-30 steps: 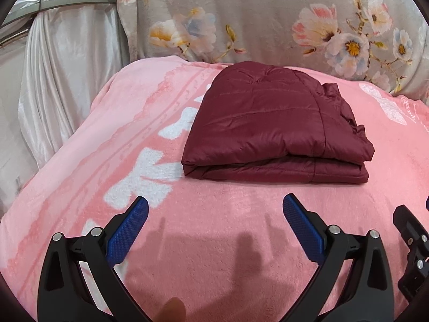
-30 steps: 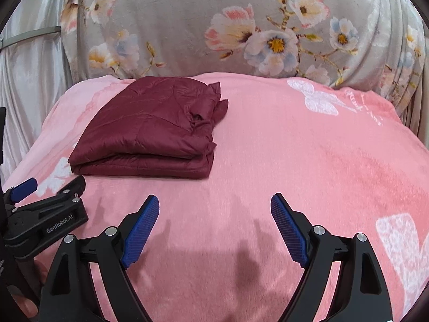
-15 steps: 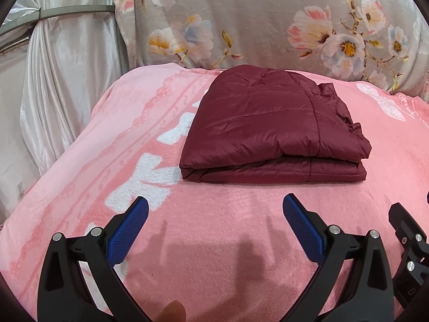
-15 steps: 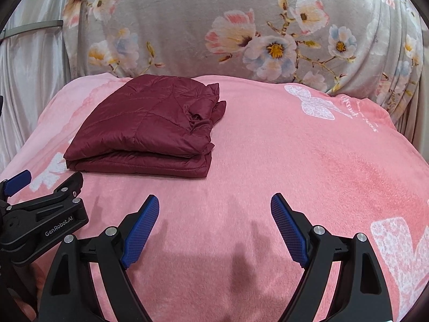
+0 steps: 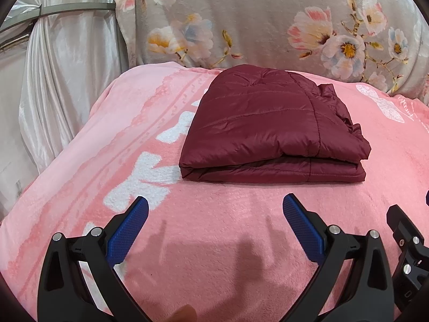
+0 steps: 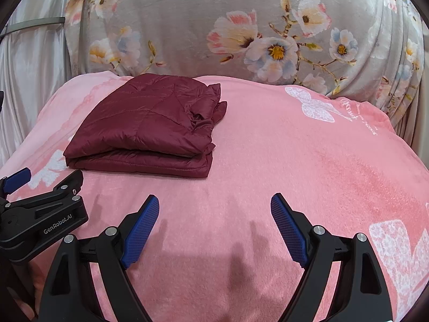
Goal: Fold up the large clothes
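The left gripper is hovering with its blue-padded jaws spread wide and nothing between them, tilting gently downward. The right gripper is hanging just beside it, level with it, its jaws likewise gaping and empty, angling downward too.

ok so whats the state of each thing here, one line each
maroon puffer jacket: folded in a flat stack, lying on the blanket, not held
left tool: open, empty, short of the jacket
right tool: open, empty, over bare blanket
pink blanket: spread flat under the jacket
floral cover: draped behind the blanket
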### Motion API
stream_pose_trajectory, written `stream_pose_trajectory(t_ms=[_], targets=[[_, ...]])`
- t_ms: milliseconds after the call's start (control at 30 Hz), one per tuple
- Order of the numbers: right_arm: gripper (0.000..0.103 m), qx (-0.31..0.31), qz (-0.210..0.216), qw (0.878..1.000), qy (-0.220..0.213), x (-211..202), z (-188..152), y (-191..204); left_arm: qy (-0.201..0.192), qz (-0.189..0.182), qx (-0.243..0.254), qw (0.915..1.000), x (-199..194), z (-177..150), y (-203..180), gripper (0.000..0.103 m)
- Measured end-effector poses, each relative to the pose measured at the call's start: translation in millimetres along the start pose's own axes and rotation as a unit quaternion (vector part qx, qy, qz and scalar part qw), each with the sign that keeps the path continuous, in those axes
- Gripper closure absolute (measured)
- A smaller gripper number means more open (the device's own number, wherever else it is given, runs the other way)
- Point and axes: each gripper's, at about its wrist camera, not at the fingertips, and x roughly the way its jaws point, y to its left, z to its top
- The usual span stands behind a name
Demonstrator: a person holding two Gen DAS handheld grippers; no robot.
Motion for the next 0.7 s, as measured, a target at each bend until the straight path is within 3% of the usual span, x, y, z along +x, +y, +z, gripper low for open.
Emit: stream_pose_trajectory(t_ms=[700], targets=[[0.020,-0.002,0.000,1.000,0.000,0.5,0.0,-0.9,-0.004,0.002,-0.004,1.0000,-1.8,-0.1,0.8,0.005]])
